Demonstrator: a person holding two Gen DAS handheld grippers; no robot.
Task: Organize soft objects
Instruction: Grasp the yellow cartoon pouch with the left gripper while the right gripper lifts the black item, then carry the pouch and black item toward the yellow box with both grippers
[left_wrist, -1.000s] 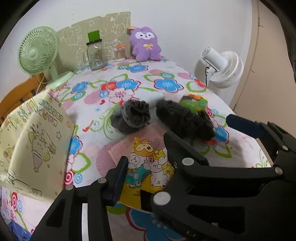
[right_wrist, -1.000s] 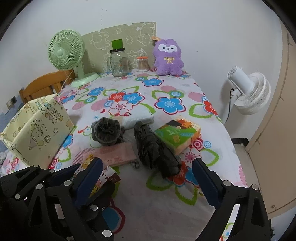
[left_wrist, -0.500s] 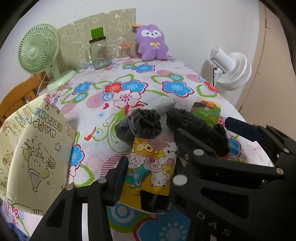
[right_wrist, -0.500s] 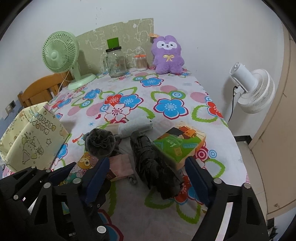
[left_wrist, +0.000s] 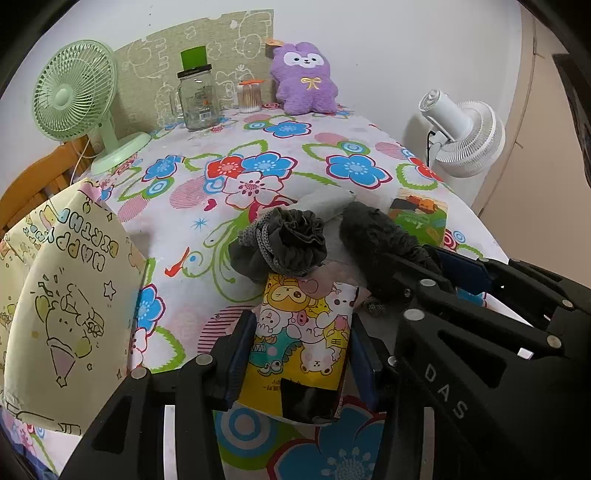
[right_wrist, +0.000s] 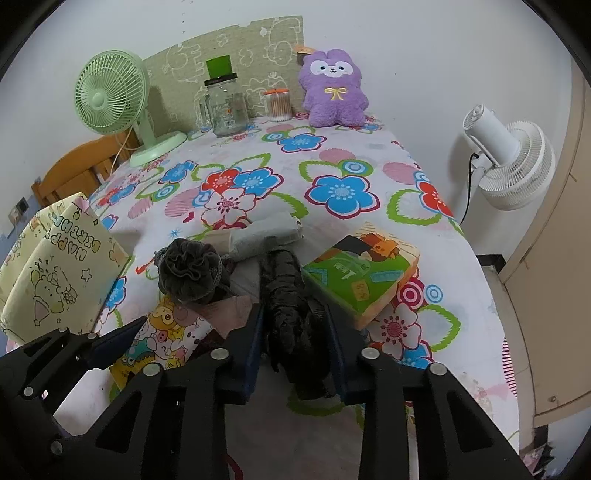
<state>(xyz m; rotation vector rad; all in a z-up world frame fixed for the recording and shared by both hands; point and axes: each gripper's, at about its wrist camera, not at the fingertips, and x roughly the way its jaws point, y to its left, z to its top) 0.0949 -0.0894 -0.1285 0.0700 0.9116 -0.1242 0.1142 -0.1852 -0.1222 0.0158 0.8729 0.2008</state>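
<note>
Grippers, two, hand-held, both angled steeply down over a table spread with a flowered cloth (right_wrist: 343, 192); no hand or sleeve is seen.

Left gripper (left_wrist: 301, 354): jaws part open and pressed on either side of a yellow cartoon-print packet (left_wrist: 301, 332), which is held between the blue pads at the near edge of the table.

Right gripper (right_wrist: 295, 339): jaws have just been closing and are now clamped on the near end of a long dark crumpled cloth roll (right_wrist: 286, 291); the roll's far end lies on the table, beside a green printed box (right_wrist: 364, 277) on its right.

Grey ruffled scrunchie-like bundle (right_wrist: 190, 269): rested on the cloth just left of the roll, touching the packet's far end, partly over a pink flat item (right_wrist: 229, 308).

Grey folded cloth (right_wrist: 266, 236): lying just behind both dark items.

Cream "Happy Birthday" paper bag (left_wrist: 70, 295): standing at the table's left edge.

Far edge, against the wall: green desk fan (right_wrist: 110, 99), glass jar (right_wrist: 223, 107), purple plush toy (right_wrist: 334, 88). White fan (right_wrist: 509, 162) stands off the table's right side.
</note>
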